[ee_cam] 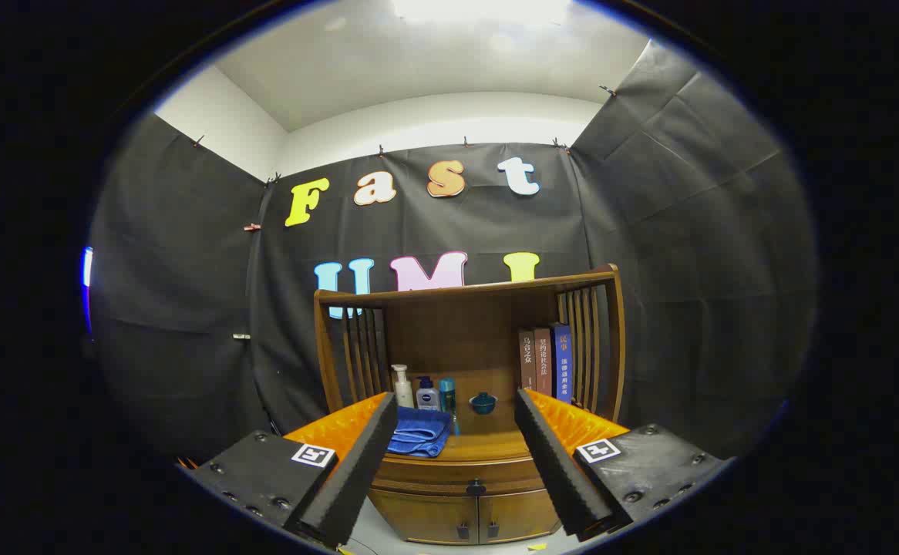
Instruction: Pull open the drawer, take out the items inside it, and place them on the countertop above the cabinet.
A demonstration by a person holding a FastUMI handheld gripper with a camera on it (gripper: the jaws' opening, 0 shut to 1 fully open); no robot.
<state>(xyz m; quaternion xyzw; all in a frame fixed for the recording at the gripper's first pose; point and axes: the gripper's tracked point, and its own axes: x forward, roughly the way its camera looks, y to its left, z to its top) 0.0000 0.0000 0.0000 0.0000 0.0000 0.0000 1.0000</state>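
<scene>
Black-draped booth walls frame a brown wooden cabinet (469, 493) beyond the empty, wide-open gripper (457, 432), whose closed drawer with its dark knob (476, 487) sits between the fingers, likely awaiting approach and pull.

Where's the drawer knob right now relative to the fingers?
In the gripper view the small dark drawer knob sits centred on the closed wooden drawer front, beyond and between the open gripper fingers, just above the two lower cabinet doors.

Wooden countertop (488, 445), folded blue cloth (420, 433), bottles (426, 393), books (546, 362), bowl (483, 402)
</scene>
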